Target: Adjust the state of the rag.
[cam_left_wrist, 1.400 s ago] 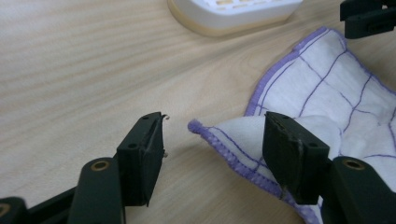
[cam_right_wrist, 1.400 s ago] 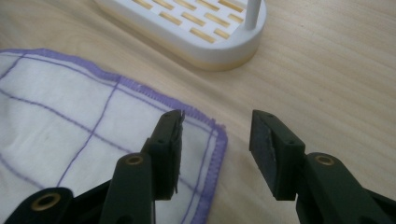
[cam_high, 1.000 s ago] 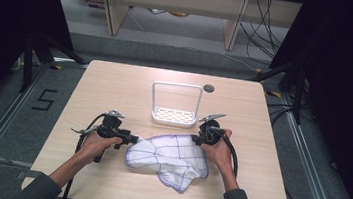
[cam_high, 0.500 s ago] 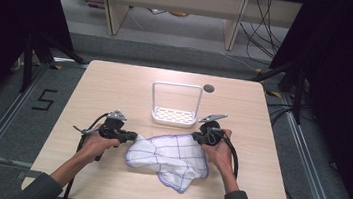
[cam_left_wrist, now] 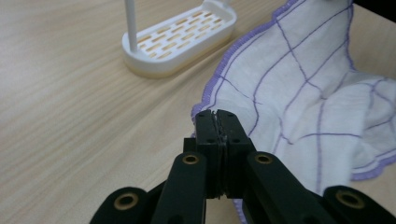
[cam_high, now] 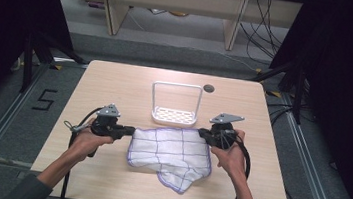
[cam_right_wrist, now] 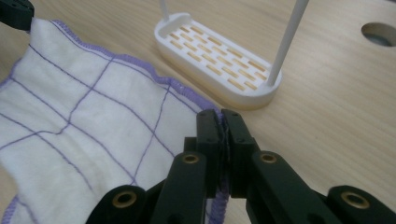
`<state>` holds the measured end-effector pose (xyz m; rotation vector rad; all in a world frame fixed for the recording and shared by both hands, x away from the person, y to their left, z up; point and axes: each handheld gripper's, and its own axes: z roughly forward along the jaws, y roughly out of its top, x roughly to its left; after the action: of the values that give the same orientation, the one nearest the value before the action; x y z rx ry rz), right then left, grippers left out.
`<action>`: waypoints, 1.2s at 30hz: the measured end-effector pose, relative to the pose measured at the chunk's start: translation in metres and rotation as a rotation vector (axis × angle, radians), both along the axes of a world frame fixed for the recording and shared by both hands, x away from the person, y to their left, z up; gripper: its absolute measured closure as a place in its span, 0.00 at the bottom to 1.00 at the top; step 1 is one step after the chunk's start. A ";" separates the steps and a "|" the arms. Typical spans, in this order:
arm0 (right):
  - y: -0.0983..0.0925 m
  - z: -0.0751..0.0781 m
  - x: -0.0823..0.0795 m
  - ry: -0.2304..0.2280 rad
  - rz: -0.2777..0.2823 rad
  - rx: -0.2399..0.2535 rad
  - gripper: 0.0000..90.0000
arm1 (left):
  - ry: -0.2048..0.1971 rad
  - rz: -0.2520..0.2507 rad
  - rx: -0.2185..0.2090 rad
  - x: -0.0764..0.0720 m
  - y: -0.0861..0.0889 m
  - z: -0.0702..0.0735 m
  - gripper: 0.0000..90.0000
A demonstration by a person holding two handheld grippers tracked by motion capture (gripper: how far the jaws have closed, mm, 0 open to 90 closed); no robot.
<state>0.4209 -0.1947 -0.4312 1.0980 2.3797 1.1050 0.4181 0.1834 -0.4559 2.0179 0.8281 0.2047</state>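
My left gripper (cam_high: 129,131) was clamped tight on the cloth's (cam_high: 171,151) left far corner, jaws having just closed with the hem between them. My right gripper (cam_high: 203,132) pinched the right far corner, also just closed on fabric. The cloth lay mid-table, its near part crumpled on the table (cam_high: 116,80), near the rack (cam_high: 174,114) behind it. To lift well, I judged both hands should rise level, keeping the far edge taut so it clears the rack. Count: one cloth, one rack, two grippers.
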 end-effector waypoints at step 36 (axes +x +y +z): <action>-0.005 0.121 -0.086 -0.148 0.092 0.131 0.97 | -0.100 -0.150 -0.134 -0.060 0.016 0.121 0.98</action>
<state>0.3347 -0.1998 -0.3102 0.9194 2.2892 1.3420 0.3584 0.1996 -0.3351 1.9179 0.6090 0.1597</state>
